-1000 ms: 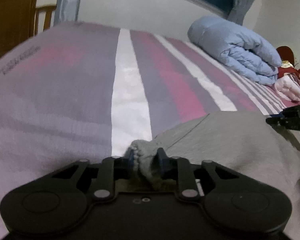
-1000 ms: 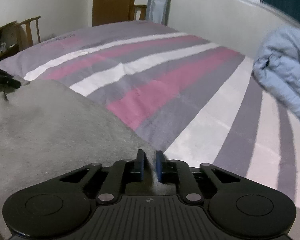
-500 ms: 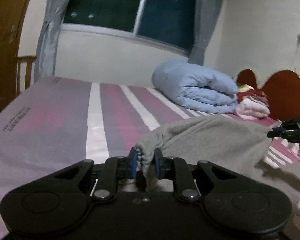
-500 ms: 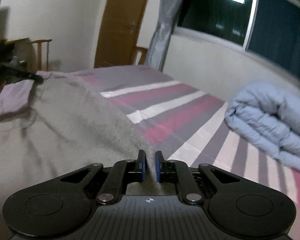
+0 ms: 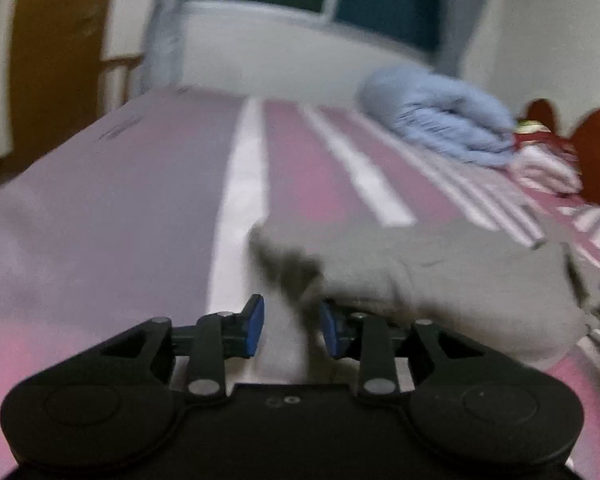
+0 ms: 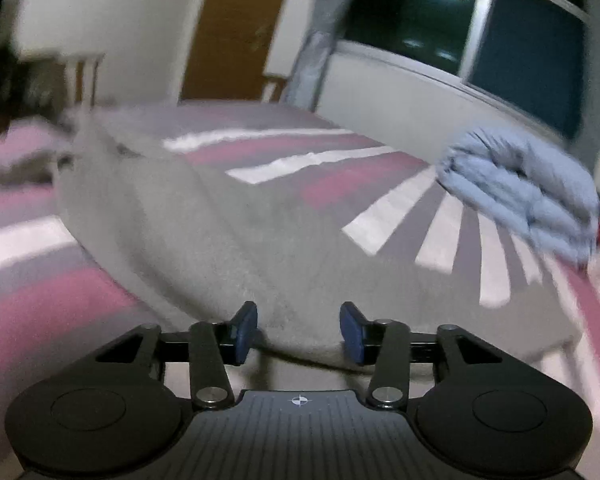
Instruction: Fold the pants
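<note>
Lying across the striped bed (image 5: 100, 208), the grey pants (image 5: 440, 264) look soft, light and floppy, so they are best pinched at a corner or hem. The left gripper (image 5: 290, 326) has its fingers spread with nothing held, the near corner just ahead. The right gripper (image 6: 299, 330) gapes wider, empty, the cloth edge between its fingers

pants (image 5: 440, 264) x1 | duvet (image 5: 440, 120) x1 | grippers x2: l (image 5: 290, 330), r (image 6: 298, 332)
</note>
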Action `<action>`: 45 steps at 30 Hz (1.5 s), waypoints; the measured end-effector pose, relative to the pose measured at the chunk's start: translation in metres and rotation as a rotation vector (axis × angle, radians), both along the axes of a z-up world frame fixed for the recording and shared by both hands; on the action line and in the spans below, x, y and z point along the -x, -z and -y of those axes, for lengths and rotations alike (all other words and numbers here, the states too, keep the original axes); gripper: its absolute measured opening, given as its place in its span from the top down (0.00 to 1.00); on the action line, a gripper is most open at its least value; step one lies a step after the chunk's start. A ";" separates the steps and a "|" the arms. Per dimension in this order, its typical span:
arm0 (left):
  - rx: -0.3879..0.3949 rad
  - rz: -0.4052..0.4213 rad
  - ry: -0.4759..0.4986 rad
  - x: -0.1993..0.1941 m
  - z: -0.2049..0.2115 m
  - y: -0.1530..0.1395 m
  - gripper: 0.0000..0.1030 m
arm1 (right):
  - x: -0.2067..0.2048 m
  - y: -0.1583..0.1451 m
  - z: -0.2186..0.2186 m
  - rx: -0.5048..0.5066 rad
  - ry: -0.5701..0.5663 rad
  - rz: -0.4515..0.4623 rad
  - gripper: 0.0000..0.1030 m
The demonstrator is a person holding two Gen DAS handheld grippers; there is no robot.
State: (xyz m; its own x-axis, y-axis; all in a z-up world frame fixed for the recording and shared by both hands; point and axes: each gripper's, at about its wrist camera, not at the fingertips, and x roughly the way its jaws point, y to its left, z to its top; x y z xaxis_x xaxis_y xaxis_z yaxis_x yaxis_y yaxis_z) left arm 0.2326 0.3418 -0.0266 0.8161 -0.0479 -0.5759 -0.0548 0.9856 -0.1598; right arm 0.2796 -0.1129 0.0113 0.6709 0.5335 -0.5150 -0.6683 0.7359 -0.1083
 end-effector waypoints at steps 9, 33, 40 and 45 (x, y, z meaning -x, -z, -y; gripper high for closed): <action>0.247 0.015 -0.145 0.042 -0.001 -0.009 0.79 | 0.014 -0.007 0.032 -0.329 0.227 -0.175 0.56; 0.520 -0.051 -0.251 0.017 -0.008 0.016 0.94 | -0.058 0.021 0.045 -0.582 0.432 -0.536 0.81; 0.551 -0.042 -0.258 0.016 -0.004 0.018 0.71 | -0.058 0.019 0.041 -0.565 0.430 -0.530 0.80; 0.581 -0.021 -0.294 0.023 -0.001 0.019 0.70 | -0.058 0.018 0.038 -0.569 0.433 -0.528 0.80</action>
